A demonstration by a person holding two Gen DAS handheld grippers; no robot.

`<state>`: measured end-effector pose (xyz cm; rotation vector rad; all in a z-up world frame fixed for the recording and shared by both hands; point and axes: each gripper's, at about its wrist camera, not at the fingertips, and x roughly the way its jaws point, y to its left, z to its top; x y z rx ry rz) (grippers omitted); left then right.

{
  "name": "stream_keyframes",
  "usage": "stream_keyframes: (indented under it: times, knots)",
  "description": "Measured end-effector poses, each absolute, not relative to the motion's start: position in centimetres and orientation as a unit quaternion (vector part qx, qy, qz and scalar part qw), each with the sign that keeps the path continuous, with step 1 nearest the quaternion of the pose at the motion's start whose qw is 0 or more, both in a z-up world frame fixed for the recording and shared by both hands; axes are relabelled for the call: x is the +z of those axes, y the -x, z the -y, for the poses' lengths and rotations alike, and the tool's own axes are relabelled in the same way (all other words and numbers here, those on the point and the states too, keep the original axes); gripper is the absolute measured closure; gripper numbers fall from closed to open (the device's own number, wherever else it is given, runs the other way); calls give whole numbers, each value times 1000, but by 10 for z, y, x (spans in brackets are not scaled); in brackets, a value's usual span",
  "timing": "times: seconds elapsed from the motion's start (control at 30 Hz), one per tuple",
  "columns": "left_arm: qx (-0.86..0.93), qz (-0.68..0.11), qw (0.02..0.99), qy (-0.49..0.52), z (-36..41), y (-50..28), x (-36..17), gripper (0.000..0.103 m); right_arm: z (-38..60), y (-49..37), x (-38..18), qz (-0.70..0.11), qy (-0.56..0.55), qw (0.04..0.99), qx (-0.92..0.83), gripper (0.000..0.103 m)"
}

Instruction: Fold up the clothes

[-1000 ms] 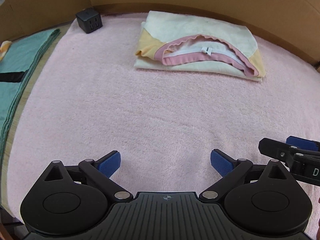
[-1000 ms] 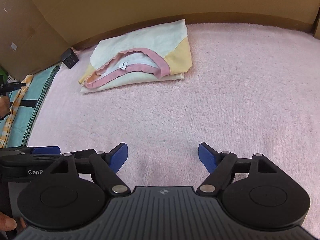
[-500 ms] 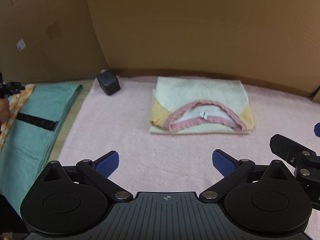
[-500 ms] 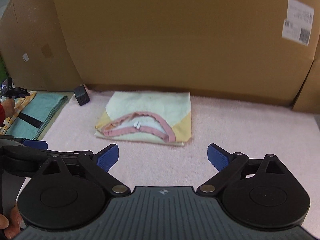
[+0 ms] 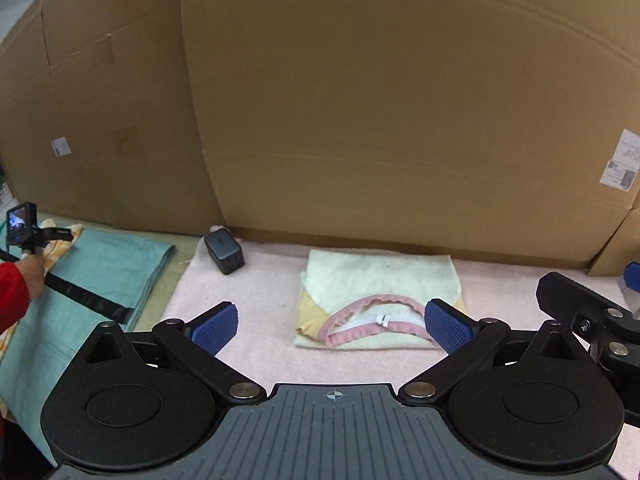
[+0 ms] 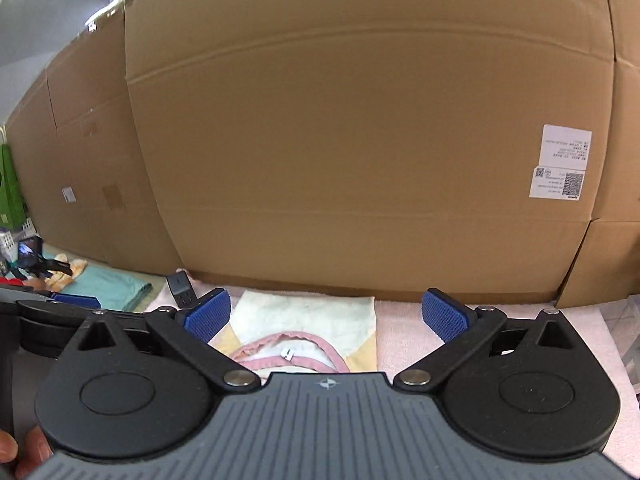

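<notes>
1. Left tool (image 5: 331, 322): jaws stand wide apart, with nothing between the blue pads (image 5: 214, 327). It hangs above the pink towel (image 5: 264, 344) that covers the bench.
2. Right tool (image 6: 326, 316): jaws are opening, close to their widest, with nothing gripped between them. Part of this tool also shows at the right edge of the left wrist view.
3. Folded garment (image 5: 380, 300): cream with yellow panels and a pink-trimmed neckline. It lies flat on the pink towel near the cardboard wall (image 5: 400, 120), apart from both tools.
4. Black charger block (image 5: 225, 252): rests on the towel's far left corner, left of the garment.
5. Teal cloth (image 5: 92, 280): lies folded left of the towel, with a black strip across it.
6. A hand in a red sleeve (image 5: 12, 292) holds a small camera (image 5: 19, 226) at the left edge.
</notes>
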<state>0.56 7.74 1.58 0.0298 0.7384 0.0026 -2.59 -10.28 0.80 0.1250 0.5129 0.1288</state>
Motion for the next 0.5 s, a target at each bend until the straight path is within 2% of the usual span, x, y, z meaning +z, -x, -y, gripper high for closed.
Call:
stream_keyframes:
  times: [0.5]
  knots:
    - [-2,-334,943,11,-79,2,26,0,106,39,20,-237,-69,967,70,1]
